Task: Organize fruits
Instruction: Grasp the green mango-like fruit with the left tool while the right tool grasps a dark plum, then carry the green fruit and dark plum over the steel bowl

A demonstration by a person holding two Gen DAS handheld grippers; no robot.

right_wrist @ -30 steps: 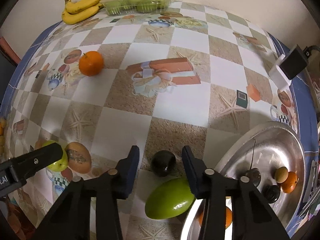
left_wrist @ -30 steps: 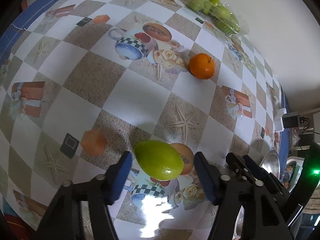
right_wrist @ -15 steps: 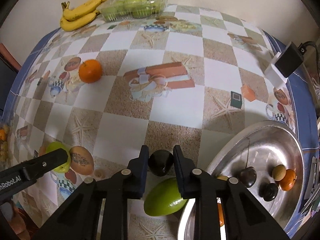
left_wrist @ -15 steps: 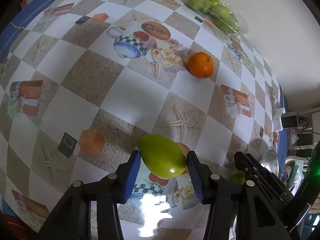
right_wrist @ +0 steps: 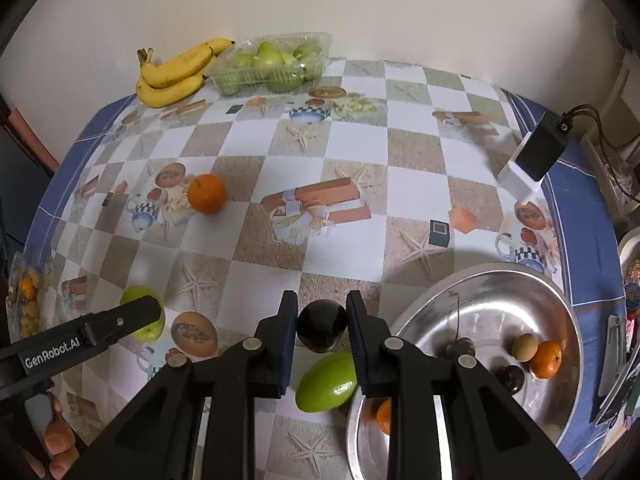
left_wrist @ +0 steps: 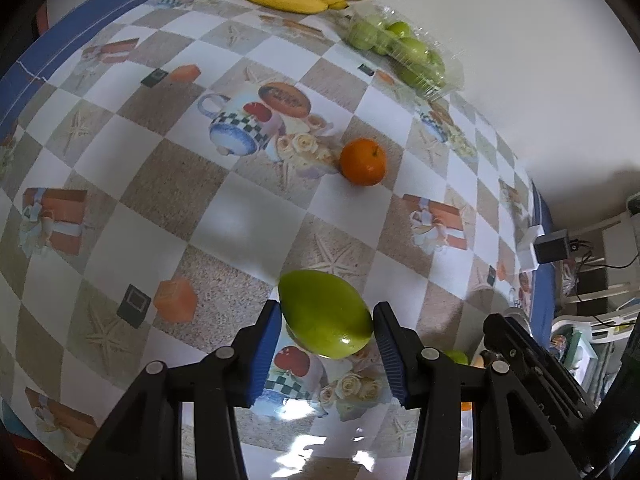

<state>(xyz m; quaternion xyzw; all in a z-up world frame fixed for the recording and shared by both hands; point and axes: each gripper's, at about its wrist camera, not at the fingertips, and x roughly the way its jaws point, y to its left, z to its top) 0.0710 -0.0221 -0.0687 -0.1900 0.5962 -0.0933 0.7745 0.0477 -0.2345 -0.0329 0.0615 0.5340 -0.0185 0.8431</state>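
My left gripper (left_wrist: 325,322) is shut on a green mango (left_wrist: 325,314) and holds it above the tablecloth; it also shows in the right wrist view (right_wrist: 141,318). My right gripper (right_wrist: 322,322) is shut on a dark avocado (right_wrist: 322,327), lifted off the table. A second green mango (right_wrist: 326,382) lies below it beside the steel bowl (right_wrist: 560,300). The bowl holds an orange (right_wrist: 546,359), a tan fruit (right_wrist: 525,347) and dark fruits (right_wrist: 512,378). A loose orange (left_wrist: 363,162) sits mid-table.
Bananas (right_wrist: 176,74) and a clear tray of green apples (right_wrist: 272,64) stand at the table's far edge by the wall. A black-and-white charger box (right_wrist: 532,158) sits at the right edge. A bag of small fruit (right_wrist: 28,306) lies at the left edge.
Both grippers closed on their fruit, the left on the green mango and the right on the avocado, and both rose, so the table looks farther away.
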